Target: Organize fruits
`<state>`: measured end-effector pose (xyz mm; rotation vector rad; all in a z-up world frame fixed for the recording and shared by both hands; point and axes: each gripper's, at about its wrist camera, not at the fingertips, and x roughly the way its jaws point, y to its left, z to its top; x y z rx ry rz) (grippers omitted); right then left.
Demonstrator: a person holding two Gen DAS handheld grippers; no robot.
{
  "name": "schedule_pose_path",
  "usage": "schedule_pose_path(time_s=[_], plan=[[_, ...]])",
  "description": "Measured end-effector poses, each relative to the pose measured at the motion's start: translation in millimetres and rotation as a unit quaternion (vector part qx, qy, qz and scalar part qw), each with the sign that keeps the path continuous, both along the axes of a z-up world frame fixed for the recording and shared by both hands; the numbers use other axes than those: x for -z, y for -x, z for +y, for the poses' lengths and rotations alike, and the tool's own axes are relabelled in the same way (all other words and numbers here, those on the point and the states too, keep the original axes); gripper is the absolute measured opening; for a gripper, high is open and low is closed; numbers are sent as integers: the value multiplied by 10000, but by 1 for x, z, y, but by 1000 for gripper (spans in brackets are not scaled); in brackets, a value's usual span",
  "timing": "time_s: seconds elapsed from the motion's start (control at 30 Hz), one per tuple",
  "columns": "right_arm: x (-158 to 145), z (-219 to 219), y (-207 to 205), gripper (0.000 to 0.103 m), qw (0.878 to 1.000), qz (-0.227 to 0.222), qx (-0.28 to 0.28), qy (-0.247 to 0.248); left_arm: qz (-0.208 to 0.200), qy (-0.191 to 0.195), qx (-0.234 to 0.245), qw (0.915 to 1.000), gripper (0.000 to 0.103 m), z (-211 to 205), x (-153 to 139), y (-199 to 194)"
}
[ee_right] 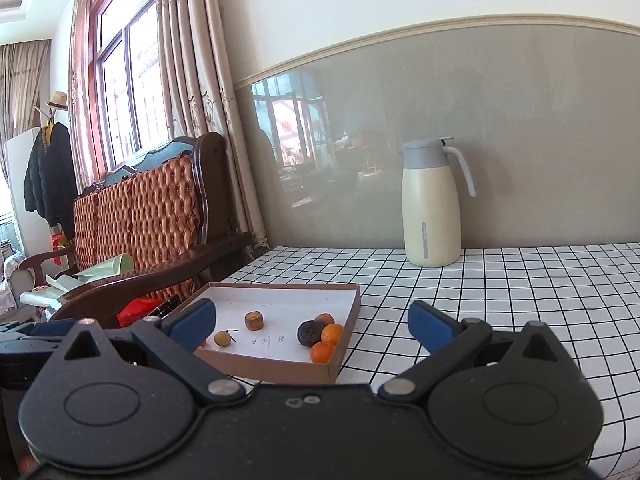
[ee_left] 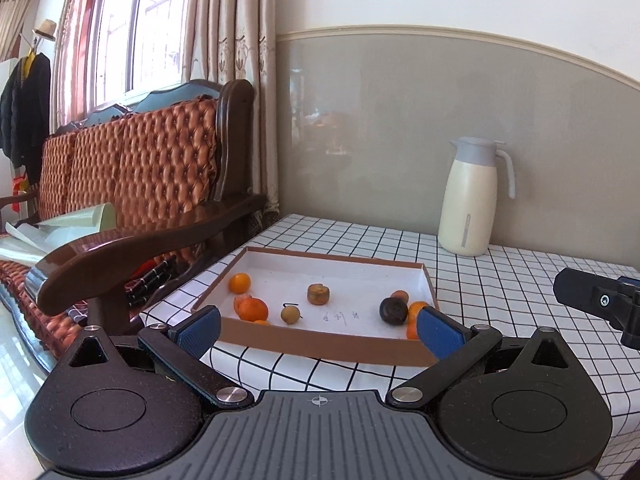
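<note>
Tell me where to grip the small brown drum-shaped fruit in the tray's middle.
Grip the brown fruit across its curved sides, coming from above. It sits flat and alone on the tray floor, so open jaws can straddle it freely.

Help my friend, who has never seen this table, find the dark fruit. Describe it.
On the checked tablecloth lies a shallow cardboard tray. In its right corner, among small oranges, sits the dark fruit: the only blackish-brown piece there.

orange fruits, b/w checked cloth, cream jug
</note>
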<state>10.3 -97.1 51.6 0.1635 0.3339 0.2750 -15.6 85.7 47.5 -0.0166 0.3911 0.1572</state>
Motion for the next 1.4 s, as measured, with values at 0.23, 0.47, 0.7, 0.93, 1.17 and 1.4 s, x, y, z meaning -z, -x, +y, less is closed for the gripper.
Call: schedule_pose_path(time_s=[0.23,0.47,0.7,0.93,1.17,1.4], plan=[[-5,3,8,97,10000,-92,30,-13,-188,-4,139,9997,103,-7,-13,24],[2,7,3,97,10000,-6,12,-44,-165,30,-83,9998,103,1,-19,15],[2,10,2,97,10000,-23,6,-36,-96,87,-181,9998,103,5,-14,6],[3,11,1,97,10000,-21,11,-41,-84,45,-144,9999,103,3,-11,4],[3,13,1,97,10000,-10,-3,-23,-104,56,-137,9998,103,3,-9,3],[4,13,-1,97,10000,12,-21,-31,-91,104,-77,9999,103,4,-7,2]])
